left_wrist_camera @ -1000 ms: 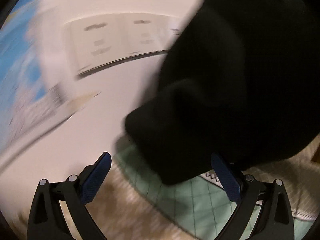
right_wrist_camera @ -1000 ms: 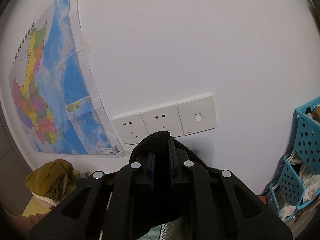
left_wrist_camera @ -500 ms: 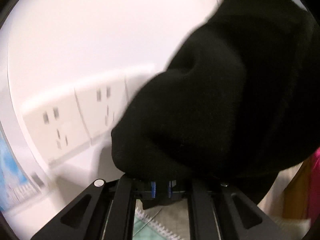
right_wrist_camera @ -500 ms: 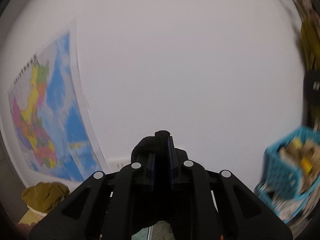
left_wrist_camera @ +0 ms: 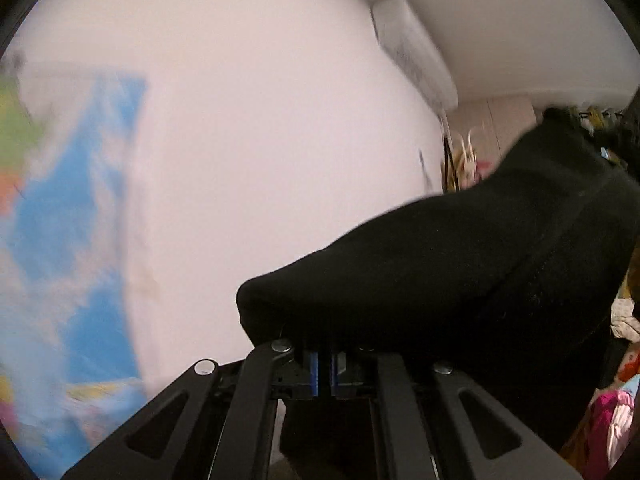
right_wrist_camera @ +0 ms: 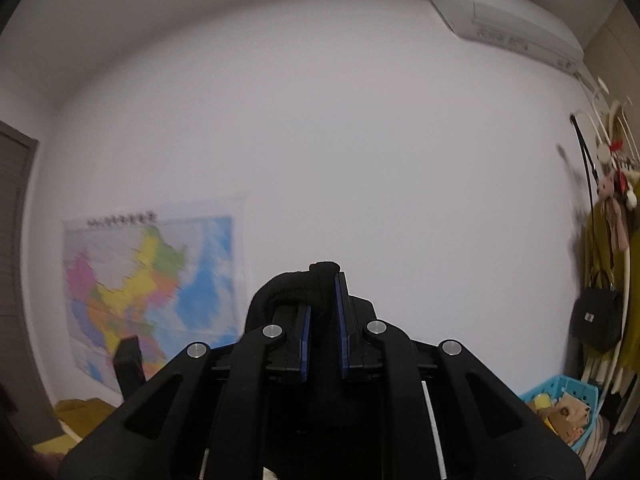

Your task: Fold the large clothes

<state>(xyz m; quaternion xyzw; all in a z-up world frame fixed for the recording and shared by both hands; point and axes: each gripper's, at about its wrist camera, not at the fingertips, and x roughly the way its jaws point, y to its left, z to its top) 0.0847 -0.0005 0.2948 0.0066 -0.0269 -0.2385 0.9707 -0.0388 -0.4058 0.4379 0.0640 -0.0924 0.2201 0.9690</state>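
A large black garment [left_wrist_camera: 460, 264] is held up in the air between both grippers. My left gripper [left_wrist_camera: 328, 368] is shut on one end of it, and the cloth stretches up to the right across the left wrist view. My right gripper [right_wrist_camera: 322, 344] is shut on another bunched part of the black garment [right_wrist_camera: 298, 288], which bulges above its blue pads. Both cameras point upward at the wall, so the rest of the garment below is hidden.
A white wall fills both views, with a coloured map [right_wrist_camera: 152, 280] at the left and an air conditioner [right_wrist_camera: 504, 12] high at the right. A coat rack with a black bag [right_wrist_camera: 596, 316] and a blue basket [right_wrist_camera: 560, 404] stand at the right.
My left gripper closed on the black garment a second ago. Both grippers have since lifted and tilted upward with it, so the sockets and bed have left view and the air conditioner has appeared.
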